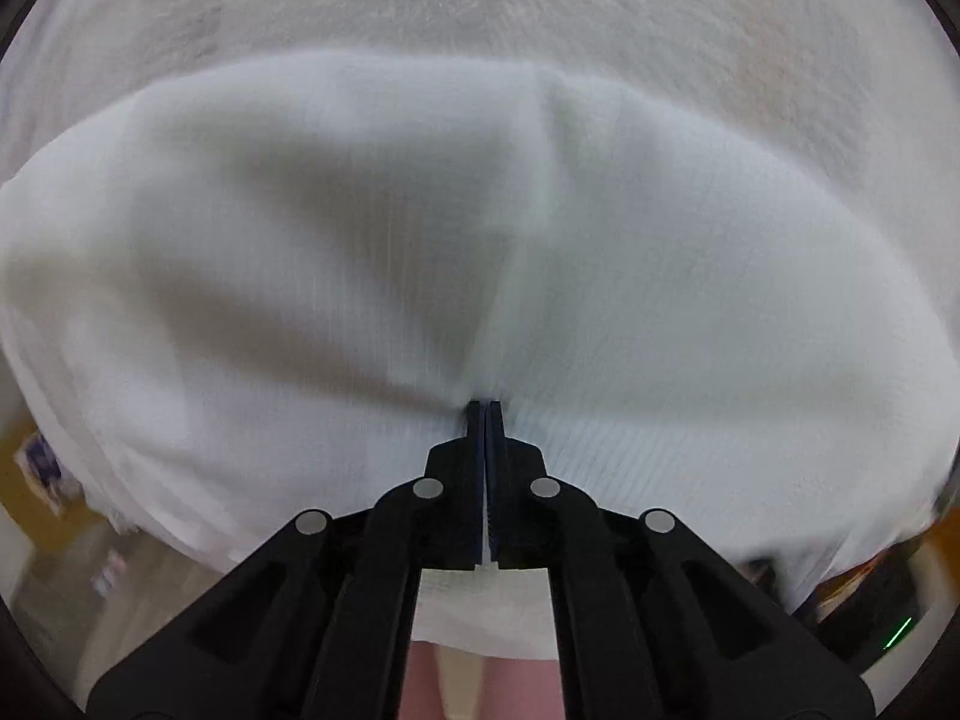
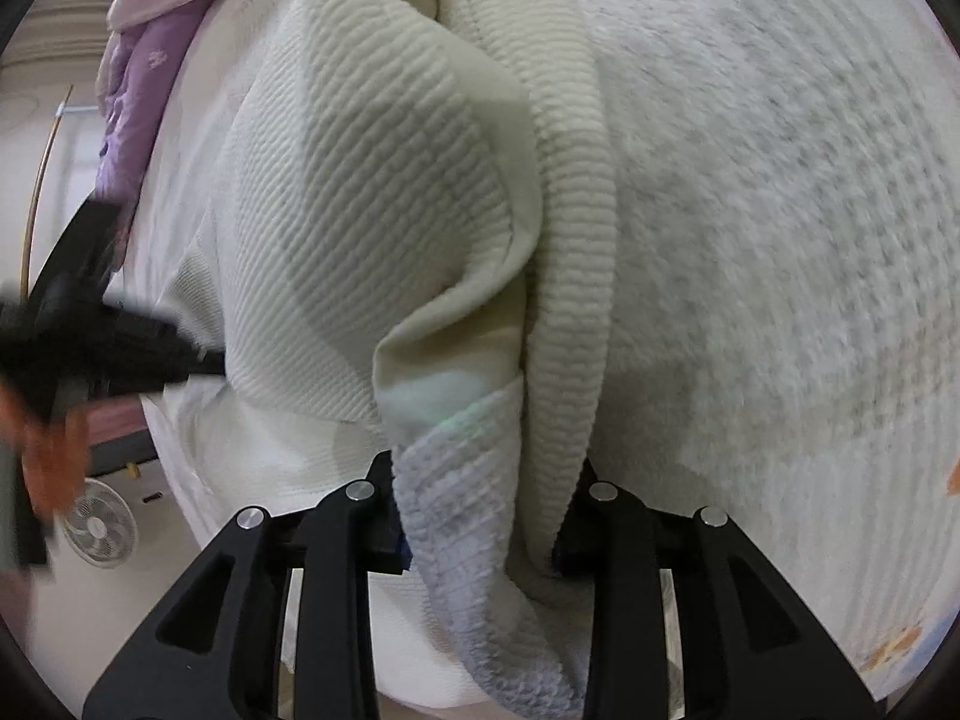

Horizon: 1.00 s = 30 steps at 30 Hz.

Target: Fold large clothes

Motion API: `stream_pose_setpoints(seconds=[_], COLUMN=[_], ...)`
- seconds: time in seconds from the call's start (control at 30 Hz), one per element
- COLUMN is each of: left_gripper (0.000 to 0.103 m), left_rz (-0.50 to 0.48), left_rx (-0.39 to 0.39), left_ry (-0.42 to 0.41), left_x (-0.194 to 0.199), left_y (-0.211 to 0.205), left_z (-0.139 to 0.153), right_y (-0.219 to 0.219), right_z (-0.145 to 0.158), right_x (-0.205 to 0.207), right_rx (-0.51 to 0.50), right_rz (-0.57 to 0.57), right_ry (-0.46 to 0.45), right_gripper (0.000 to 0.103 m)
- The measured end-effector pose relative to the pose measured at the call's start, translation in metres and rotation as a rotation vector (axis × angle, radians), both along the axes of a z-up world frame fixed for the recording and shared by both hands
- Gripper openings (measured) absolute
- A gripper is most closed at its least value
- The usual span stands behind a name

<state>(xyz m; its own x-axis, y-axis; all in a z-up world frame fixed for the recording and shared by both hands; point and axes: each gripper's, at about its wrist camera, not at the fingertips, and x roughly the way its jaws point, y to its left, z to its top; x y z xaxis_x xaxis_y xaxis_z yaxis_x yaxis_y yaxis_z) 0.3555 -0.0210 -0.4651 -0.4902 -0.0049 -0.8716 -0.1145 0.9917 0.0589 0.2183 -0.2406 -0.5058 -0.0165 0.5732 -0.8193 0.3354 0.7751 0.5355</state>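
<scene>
Both grippers on the garment, which runs away from them over the bed.
Left gripper (image 1: 486,405) clamped on a thin edge of the white ribbed garment (image 1: 420,228); right gripper (image 2: 480,516) jaws opening, thick bunched fold between them. Fold's long axis runs near-to-far across the fleece blanket (image 2: 780,210).

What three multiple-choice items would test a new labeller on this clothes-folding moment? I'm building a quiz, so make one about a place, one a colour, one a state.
1. Where does the purple cloth lie in the right wrist view?
A. upper left
B. lower right
C. between the jaws

2. What colour is the ribbed garment?
A. black
B. cream-white
C. red

3. How do the left gripper's jaws stand?
A. wide apart, empty
B. pinched shut on white fabric
C. out of view

Key: 1 A, the purple cloth sits past the garment's upper-left edge; 2 B, the ribbed garment is cream-white; 3 B, the left gripper pinches a pleat of fabric.
</scene>
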Motion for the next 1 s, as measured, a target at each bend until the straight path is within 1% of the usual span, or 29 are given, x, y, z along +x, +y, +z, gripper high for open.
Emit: stream_pose_setpoints(seconds=[0.03, 0.07, 0.1, 0.17, 0.2, 0.23, 0.27, 0.33, 0.37, 0.4, 0.43, 0.47, 0.53, 0.57, 0.63, 0.7, 0.73, 0.77, 0.8, 0.83, 0.87, 0.9, 0.97, 1.0], left_gripper=[0.002, 0.002, 0.002, 0.004, 0.004, 0.004, 0.004, 0.002, 0.002, 0.002, 0.002, 0.002, 0.004, 0.003, 0.002, 0.001, 0.001, 0.001, 0.001, 0.002, 0.003, 0.004, 0.003, 0.003], left_rz=[-0.019, -0.027, -0.009, 0.074, 0.091, 0.061, 0.037, 0.109, 0.124, 0.072, 0.030, -0.017, -0.071, -0.059, -0.078, -0.049, -0.038, -0.020, 0.005, 0.037, 0.058, 0.059, 0.029, 0.025], left_rx=[-0.003, -0.010, -0.019, -0.030, -0.032, -0.040, -0.059, -0.069, -0.072, -0.079, -0.074, -0.068, -0.051, -0.024, -0.005, 0.001, -0.020, -0.045, -0.057, -0.062, -0.074, -0.064, -0.046, -0.048], left_ry=[0.014, 0.005, -0.015, -0.072, -0.071, -0.050, -0.033, -0.044, -0.046, -0.077, -0.103, -0.120, -0.183, -0.187, -0.155, -0.153, -0.126, -0.104, -0.063, -0.040, -0.074, -0.149, -0.138, -0.118], left_x=[-0.013, -0.033, -0.043, -0.050, -0.047, -0.043, -0.041, -0.052, -0.062, -0.079, -0.090, -0.103, -0.110, -0.104, -0.102, -0.111, -0.126, -0.143, -0.162, -0.185, -0.196, -0.199, -0.195, -0.191], left_y=[-0.001, -0.001, 0.002, 0.013, 0.016, 0.014, 0.015, 0.024, 0.024, 0.019, 0.014, 0.009, 0.003, 0.001, -0.003, -0.006, -0.007, -0.006, -0.002, 0.004, 0.007, 0.007, 0.002, 0.002], left_z=[0.000, -0.001, -0.005, -0.015, -0.016, -0.017, -0.015, -0.003, 0.004, 0.015, 0.020, 0.017, 0.005, 0.004, 0.007, 0.021, 0.026, 0.025, 0.015, 0.001, -0.006, -0.003, -0.004, -0.005], right_y=[0.000, 0.001, 0.004, 0.008, 0.009, 0.010, 0.010, 0.011, 0.009, 0.010, 0.010, 0.010, 0.018, 0.019, 0.022, 0.022, 0.022, 0.023, 0.024, 0.020, 0.024, 0.024, 0.024, 0.024], right_z=[0.000, 0.000, 0.000, 0.002, 0.003, 0.004, 0.004, 0.006, 0.006, 0.006, 0.006, 0.005, 0.005, 0.005, 0.009, 0.011, 0.010, 0.009, 0.007, 0.004, 0.002, 0.001, 0.003, 0.004], right_x=[0.001, 0.004, 0.006, 0.007, 0.006, 0.005, 0.007, 0.006, 0.005, 0.007, 0.009, 0.012, 0.014, 0.013, 0.009, 0.006, 0.005, 0.009, 0.012, 0.012, 0.013, 0.013, 0.009, 0.008], right_rx=[-0.003, -0.012, -0.028, -0.042, -0.050, -0.054, -0.055, -0.054, -0.053, -0.054, -0.055, -0.062, -0.082, -0.093, -0.107, -0.108, -0.108, -0.105, -0.104, -0.102, -0.095, -0.087, -0.076, -0.076], right_rz=[0.004, 0.016, 0.039, 0.054, 0.054, 0.051, 0.046, 0.041, 0.044, 0.048, 0.059, 0.071, 0.091, 0.097, 0.096, 0.094, 0.094, 0.091, 0.094, 0.099, 0.103, 0.104, 0.100, 0.099], right_ry=[0.014, 0.023, 0.023, 0.011, -0.001, -0.005, -0.004, 0.013, 0.031, 0.049, 0.064, 0.065, 0.047, 0.031, -0.002, 0.006, 0.023, 0.038, 0.049, 0.048, 0.045, 0.034, 0.011, 0.008], right_gripper=[0.028, 0.028, 0.029, 0.029, 0.029, 0.029, 0.029, 0.029, 0.029, 0.030, 0.031, 0.032, 0.034, 0.034, 0.034, 0.034, 0.034, 0.035, 0.035, 0.037, 0.037, 0.037, 0.037, 0.037])
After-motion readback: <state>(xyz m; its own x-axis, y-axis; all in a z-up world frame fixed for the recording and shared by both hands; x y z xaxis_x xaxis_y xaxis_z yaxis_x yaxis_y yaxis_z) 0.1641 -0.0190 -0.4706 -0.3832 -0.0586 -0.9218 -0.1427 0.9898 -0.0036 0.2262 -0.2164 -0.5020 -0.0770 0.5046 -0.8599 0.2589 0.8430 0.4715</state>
